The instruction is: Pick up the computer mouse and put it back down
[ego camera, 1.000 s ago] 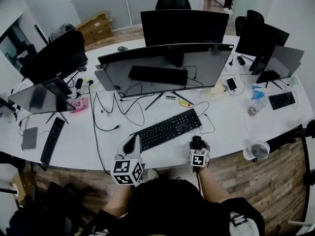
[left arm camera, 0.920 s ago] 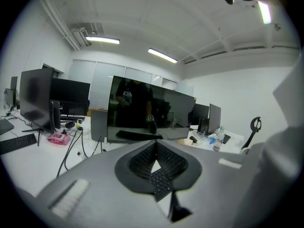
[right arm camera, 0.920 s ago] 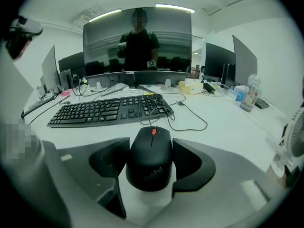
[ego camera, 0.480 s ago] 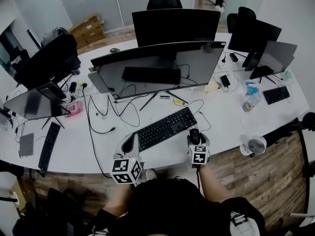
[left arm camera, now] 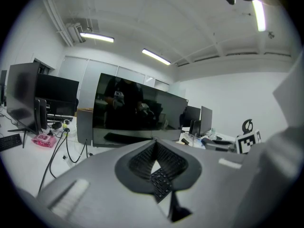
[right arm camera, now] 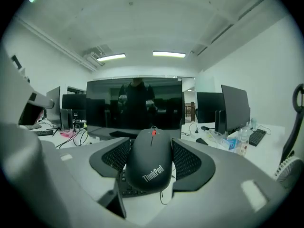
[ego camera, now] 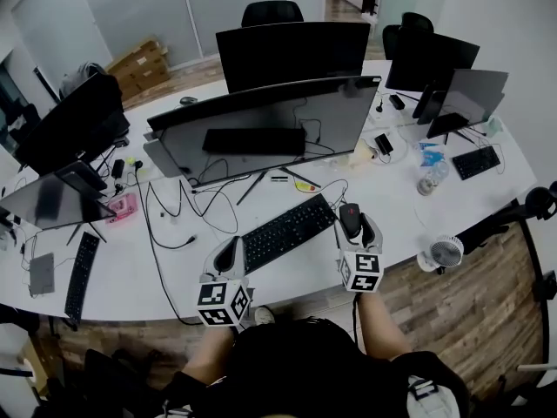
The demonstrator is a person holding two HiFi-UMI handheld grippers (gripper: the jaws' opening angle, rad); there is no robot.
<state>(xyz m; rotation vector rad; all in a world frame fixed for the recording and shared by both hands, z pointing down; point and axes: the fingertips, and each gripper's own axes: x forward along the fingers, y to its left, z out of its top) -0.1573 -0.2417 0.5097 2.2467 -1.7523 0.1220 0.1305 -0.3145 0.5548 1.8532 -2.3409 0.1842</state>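
A black ThinkPad mouse point(right arm camera: 150, 161) with a red scroll wheel sits between the ribbed pads point(right arm camera: 191, 159) of my right gripper point(right arm camera: 152, 145), which is shut on it. It hangs a little above the white desk point(ego camera: 396, 207), and its thin cable drops below it. In the head view the mouse point(ego camera: 350, 219) is just right of the black keyboard point(ego camera: 287, 231), held by the right gripper point(ego camera: 352, 218). My left gripper point(ego camera: 231, 246) hovers at the keyboard's left end. Its jaws meet at the tips with nothing held point(left arm camera: 154, 145).
A wide curved monitor point(ego camera: 270, 124) stands behind the keyboard, with loose cables point(ego camera: 178, 212) on the desk to the left. A small white fan point(ego camera: 444, 252) sits at the desk's front right edge. More monitors, a second keyboard point(ego camera: 77, 264) and a bottle point(ego camera: 426, 179) ring the desk.
The right gripper has carried the mouse forward and up from the desk's front edge, to beside the keyboard's right end. The left gripper has stayed near the keyboard's left end.
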